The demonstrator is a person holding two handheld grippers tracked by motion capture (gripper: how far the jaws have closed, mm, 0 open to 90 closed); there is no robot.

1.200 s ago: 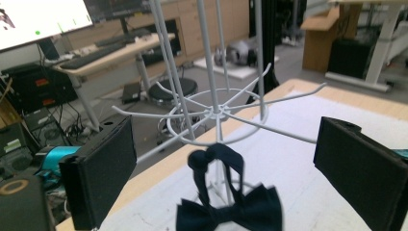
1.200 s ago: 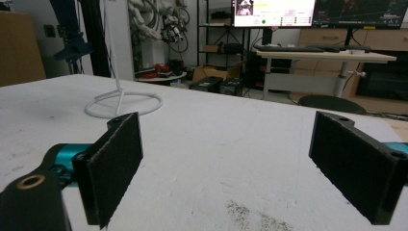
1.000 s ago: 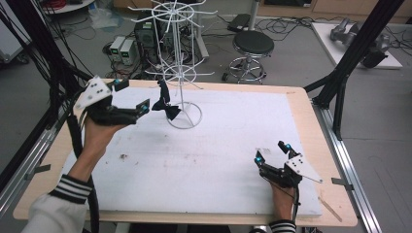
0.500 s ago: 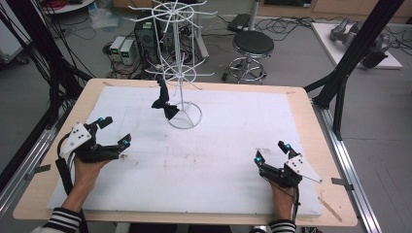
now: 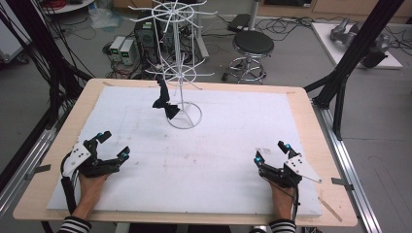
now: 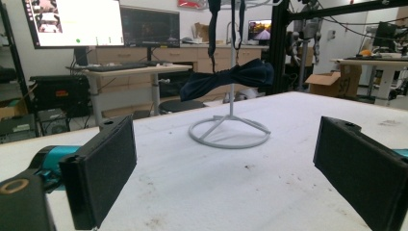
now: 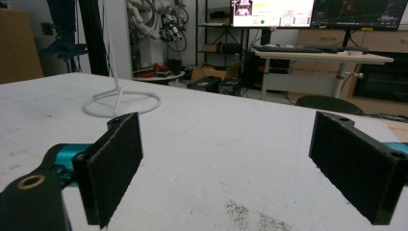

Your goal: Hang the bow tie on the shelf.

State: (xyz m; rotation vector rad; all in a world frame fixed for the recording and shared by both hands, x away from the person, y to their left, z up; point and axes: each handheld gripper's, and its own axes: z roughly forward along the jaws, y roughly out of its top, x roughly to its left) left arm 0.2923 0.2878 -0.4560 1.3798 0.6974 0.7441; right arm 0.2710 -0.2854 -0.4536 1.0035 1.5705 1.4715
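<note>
Left gripper at table's 8 o'clock, jaws spread, holding nothing. Right gripper at 4 o'clock, likewise released. Dark bow tie hangs on white wire stand, 12 o'clock, well apart from both.

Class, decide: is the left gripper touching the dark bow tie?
Apart. The high view shows bare white mat between the left gripper and the bow tie hanging on the wire rack.

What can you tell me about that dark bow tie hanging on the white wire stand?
The bow tie is dark navy, soft cloth by its look, pinched at the middle into two puffed wings. Its strap runs up to an arm of the white wire stand, so it hangs just above the stand's ring base, tilted, beside the pole. Neither gripper touches it.
</note>
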